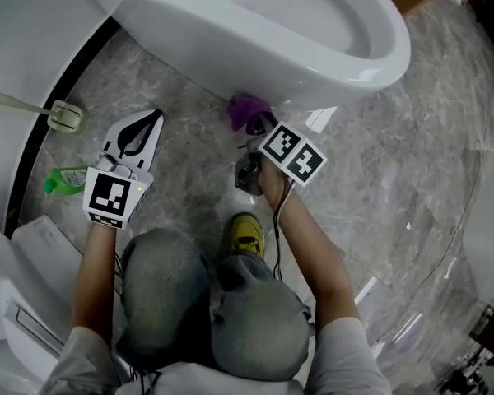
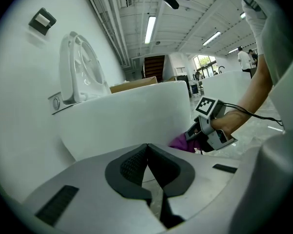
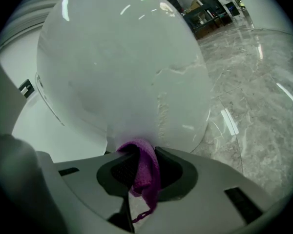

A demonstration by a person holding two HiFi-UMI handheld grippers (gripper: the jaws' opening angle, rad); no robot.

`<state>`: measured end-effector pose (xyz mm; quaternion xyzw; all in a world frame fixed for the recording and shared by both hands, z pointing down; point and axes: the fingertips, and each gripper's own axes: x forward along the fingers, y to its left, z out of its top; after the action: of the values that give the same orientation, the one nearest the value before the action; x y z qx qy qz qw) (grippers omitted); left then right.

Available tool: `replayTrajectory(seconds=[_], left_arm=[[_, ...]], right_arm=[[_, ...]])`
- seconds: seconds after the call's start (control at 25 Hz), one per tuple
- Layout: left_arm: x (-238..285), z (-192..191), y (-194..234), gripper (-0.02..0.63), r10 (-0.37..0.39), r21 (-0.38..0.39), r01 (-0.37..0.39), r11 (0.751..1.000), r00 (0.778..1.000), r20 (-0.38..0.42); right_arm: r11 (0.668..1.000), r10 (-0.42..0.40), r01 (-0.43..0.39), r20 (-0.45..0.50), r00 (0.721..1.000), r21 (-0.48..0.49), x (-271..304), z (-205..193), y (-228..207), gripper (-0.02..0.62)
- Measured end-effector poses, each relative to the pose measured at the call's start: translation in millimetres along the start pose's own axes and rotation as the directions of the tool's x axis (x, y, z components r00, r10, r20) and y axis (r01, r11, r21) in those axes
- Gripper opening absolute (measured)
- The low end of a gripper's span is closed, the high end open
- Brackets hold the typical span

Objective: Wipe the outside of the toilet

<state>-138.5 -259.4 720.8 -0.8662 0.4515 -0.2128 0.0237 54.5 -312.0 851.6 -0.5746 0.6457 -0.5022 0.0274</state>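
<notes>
A white toilet (image 1: 255, 48) fills the top of the head view, its bowl bulging over the grey marble floor. My right gripper (image 1: 251, 130) is shut on a purple cloth (image 1: 247, 112) and presses it against the underside of the bowl's outer wall. In the right gripper view the purple cloth (image 3: 144, 169) sits pinched between the jaws, touching the toilet bowl (image 3: 122, 67). My left gripper (image 1: 140, 132) hovers over the floor to the left of the bowl, shut with nothing in it. From the left gripper view I see the toilet (image 2: 132, 116) and the cloth (image 2: 183, 143).
A green spray bottle (image 1: 66, 178) lies on the floor at the left. A pale brush (image 1: 53, 112) rests near the dark curved wall base. A white fixture (image 1: 16, 295) stands at the lower left. The person's yellow shoe (image 1: 247, 235) is below the right gripper.
</notes>
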Motion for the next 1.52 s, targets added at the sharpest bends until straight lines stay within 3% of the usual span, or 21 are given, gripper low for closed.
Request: replayTrajectory(seconds=[0.44,0.64,0.96,1.36,1.52], left_arm=[[24.6,1.0,-22.5,0.014,-0.057,-0.018,0.057,0.998,0.998,0.008],[30.4,0.3,-28.7,0.014,-0.072,-0.026,0.072,0.997,0.997,0.007],[33.6,0.5,-29.9,0.014,-0.075,-0.027,0.075,0.997,0.997,0.002],[33.6,1.9,-31.4,0.014,-0.076,-0.047,0.075,0.996,0.997,-0.012],[33.8,7.6,-37.1,0.014,-0.084,-0.046,0.084,0.995,0.996,0.006]], right_arm=[[0.996,-0.081,0.079,0.051,0.995,0.039,-24.8,25.9,-51.0,0.091],[0.994,-0.107,0.109,0.068,0.992,-0.015,-32.7,38.9,-65.0,0.091],[0.985,-0.172,0.17,0.129,0.977,0.024,-43.2,72.0,-100.6,0.091],[0.971,-0.15,0.186,0.216,0.965,-0.152,-86.2,94.2,-115.2,0.092],[0.971,-0.098,0.142,0.219,0.971,-0.192,-108.9,94.4,-111.2,0.092]])
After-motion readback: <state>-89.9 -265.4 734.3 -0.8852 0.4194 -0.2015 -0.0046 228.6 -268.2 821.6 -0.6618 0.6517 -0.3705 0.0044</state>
